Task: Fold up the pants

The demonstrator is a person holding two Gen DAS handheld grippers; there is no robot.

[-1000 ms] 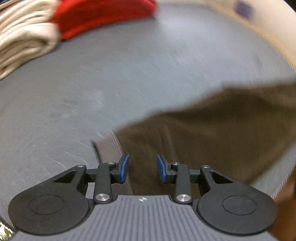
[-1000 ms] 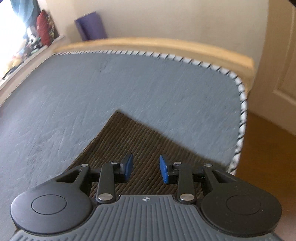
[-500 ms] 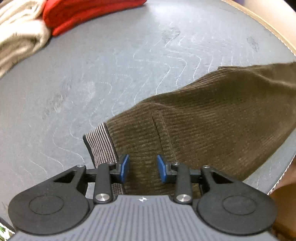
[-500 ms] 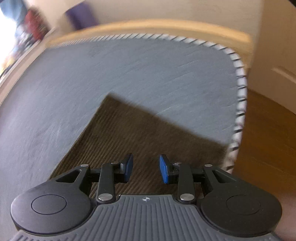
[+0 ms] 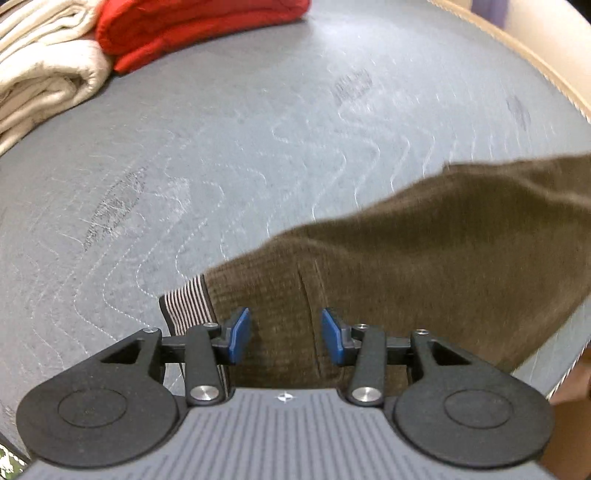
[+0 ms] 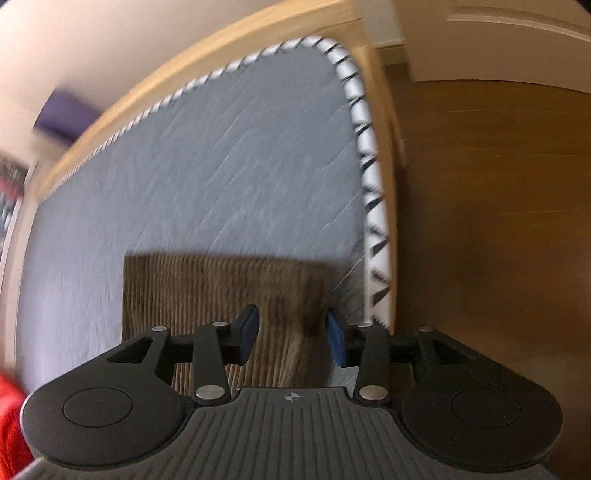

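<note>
Brown corduroy pants point(image 5: 424, 251) lie on the grey quilted mattress point(image 5: 258, 147). Their striped waistband point(image 5: 188, 306) shows at the left end. My left gripper point(image 5: 282, 334) is open and hovers over the waist part, with nothing between its blue pads point(image 5: 238, 334). In the right wrist view the leg end of the pants point(image 6: 221, 288) lies near the mattress's right edge. My right gripper point(image 6: 291, 338) is open over that leg end and holds nothing.
Folded cream cloth point(image 5: 40, 77) and a folded red garment point(image 5: 184, 29) lie at the far left of the mattress. The mattress has white piping point(image 6: 369, 184) and a wooden frame point(image 6: 184, 70). A brown floor point(image 6: 498, 221) lies to the right.
The right gripper has swung right, so the mattress edge and the floor now fill its view. The left gripper has shifted a little over the waist. Both stay open.
</note>
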